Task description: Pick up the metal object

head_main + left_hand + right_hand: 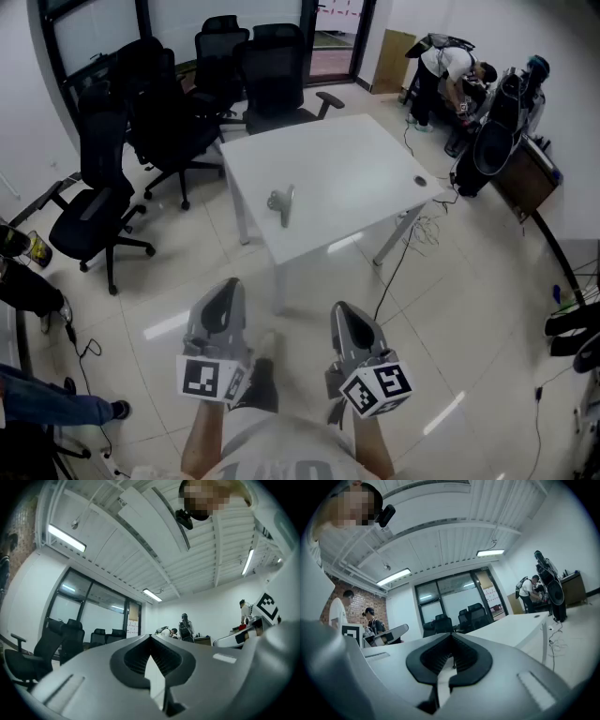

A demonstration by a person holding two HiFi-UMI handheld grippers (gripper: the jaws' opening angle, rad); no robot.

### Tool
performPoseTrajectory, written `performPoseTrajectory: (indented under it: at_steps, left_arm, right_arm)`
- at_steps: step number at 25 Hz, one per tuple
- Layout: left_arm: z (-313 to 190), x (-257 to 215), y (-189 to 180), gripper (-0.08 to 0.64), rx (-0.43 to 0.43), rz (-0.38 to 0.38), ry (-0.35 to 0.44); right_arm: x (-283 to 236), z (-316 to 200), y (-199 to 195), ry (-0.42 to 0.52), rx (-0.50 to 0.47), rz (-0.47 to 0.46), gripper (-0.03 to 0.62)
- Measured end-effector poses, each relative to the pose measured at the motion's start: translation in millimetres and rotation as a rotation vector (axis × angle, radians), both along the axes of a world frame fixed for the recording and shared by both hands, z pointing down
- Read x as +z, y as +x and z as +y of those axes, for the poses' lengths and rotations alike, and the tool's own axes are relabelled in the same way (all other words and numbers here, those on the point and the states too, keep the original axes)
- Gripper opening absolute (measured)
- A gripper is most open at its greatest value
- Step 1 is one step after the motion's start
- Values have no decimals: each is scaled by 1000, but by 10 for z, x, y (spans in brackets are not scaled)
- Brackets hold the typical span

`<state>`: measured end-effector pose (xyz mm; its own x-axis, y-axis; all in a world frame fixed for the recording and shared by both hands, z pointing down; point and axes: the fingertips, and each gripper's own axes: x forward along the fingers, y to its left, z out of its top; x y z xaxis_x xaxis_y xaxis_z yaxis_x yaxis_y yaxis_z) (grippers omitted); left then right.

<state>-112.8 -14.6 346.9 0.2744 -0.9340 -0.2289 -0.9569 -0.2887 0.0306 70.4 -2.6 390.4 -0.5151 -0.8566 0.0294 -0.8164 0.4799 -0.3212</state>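
- A white table (347, 169) stood on a glossy tiled floor (469, 309), set at an angle in the head view.
- A metal object (281, 202) lay on the tabletop near the table's left front edge, with bare surface all around it.
- A small dark round spot (419, 181) sat near the right corner.
- Black chairs (103, 206) stood on the floor beside the table, and a cable (398, 262) trailed across the tiles.
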Motion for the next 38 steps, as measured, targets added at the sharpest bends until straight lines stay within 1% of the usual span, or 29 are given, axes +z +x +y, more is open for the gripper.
performPoseTrajectory:
  at_steps: [2,4,8,10,13,17,21,22,23,24,25,26,27,28,30,32,33,35,38]
  left_arm:
    - [-501,-81,-104,-2,23,31,13]
    - [-987,-152,-204,-2,36,35,27]
    - [-1809,-242,-270,-2,58,-20,47]
    - [-2120,-216,-256,-2,64,-45,31]
    - [-2432,-90,-220,-2,63,-58,-29]
    - [-2714,37,-222,-2,50,-83,-41]
    - [-2898,207,-220,-2,23,-38,-97]
    - [-2960,307,-200,-2,25,-16,-133]
    - [-3025,456,-163,0,43,22,-188]
    - [-3088,639,-113,0,81,83,-259]
    - [-3148,832,-62,33,126,161,-337]
    - [-3207,1021,-21,111,166,232,-412]
    - [-3262,1208,9,151,189,276,-478]
    - [-3309,1392,27,156,196,288,-537]
    - [-3361,1765,33,159,179,262,-647]
    - [-3385,2130,42,165,154,201,-752]
    - [-3399,2282,62,185,148,167,-795]
    - [-3434,2479,129,199,153,133,-855]
    - [-3503,2639,202,204,158,116,-916]
  right_arm:
    - [-85,-484,-99,23,19,13,11]
    - [-173,-959,-206,45,30,15,11]
    - [-341,-1753,-368,102,40,48,11]
    - [-369,-2058,-425,106,40,54,11]
    - [-340,-2381,-454,89,38,61,12]
    - [-204,-2654,-424,41,34,62,11]
    - [-184,-2806,-359,27,28,64,11]
    - [-184,-2843,-335,24,28,60,11]
    - [-175,-2865,-315,17,28,57,11]
    - [-157,-2873,-299,8,29,54,11]
    - [-137,-2872,-289,0,32,54,11]
    - [-119,-2870,-281,-4,36,55,12]
    - [-100,-2874,-273,-5,41,59,12]
    - [-75,-2884,-262,-7,48,62,11]
    - [-10,-2909,-230,-21,66,62,12]
    - [41,-2934,-174,-36,85,56,12]
    - [54,-2948,-138,-40,93,53,12]
    - [70,-2978,-63,-45,106,45,11]
    - [89,-3030,-1,-49,117,36,11]
